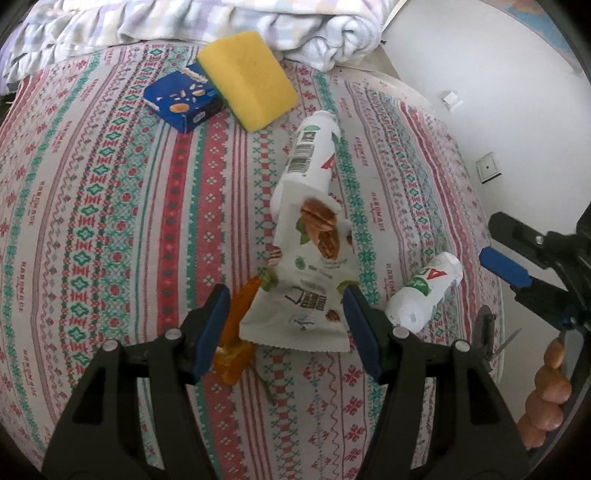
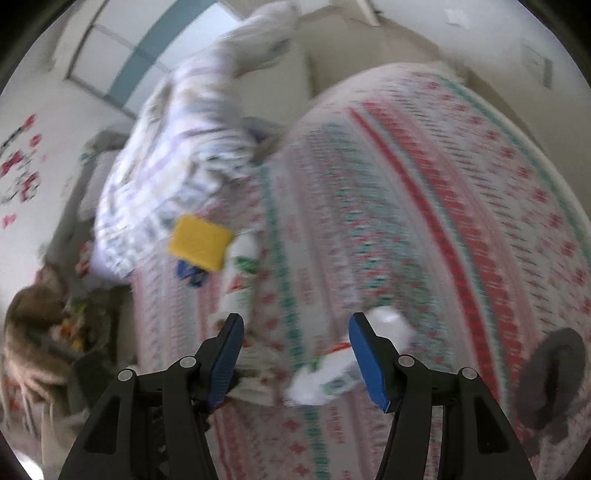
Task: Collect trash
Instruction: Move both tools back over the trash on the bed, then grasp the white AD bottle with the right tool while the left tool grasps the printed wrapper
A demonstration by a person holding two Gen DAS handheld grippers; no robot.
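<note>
A: Hovering over the bed (image 1: 110, 229), the left gripper (image 1: 284, 314) has its fingers (image 1: 216, 306) spread wide, the nut snack wrapper (image 1: 306, 291) lying loose between them near the bed's right edge.

B: And the right gripper (image 2: 295, 350)?

A: Released too, empty, above the small white bottle (image 2: 332, 365) just beside the wrapper.

B: Then each should probably descend squarely and pinch crinkled film or bottle body, avoiding the sheet and the orange wrapper (image 1: 236, 332).

- Yellow sponge (image 1: 246, 79) rests on a patterned bedspread (image 1: 110, 206), touching a blue box (image 1: 183, 99).
- Crumpled pale blanket (image 1: 207, 26) lies behind them.
</note>
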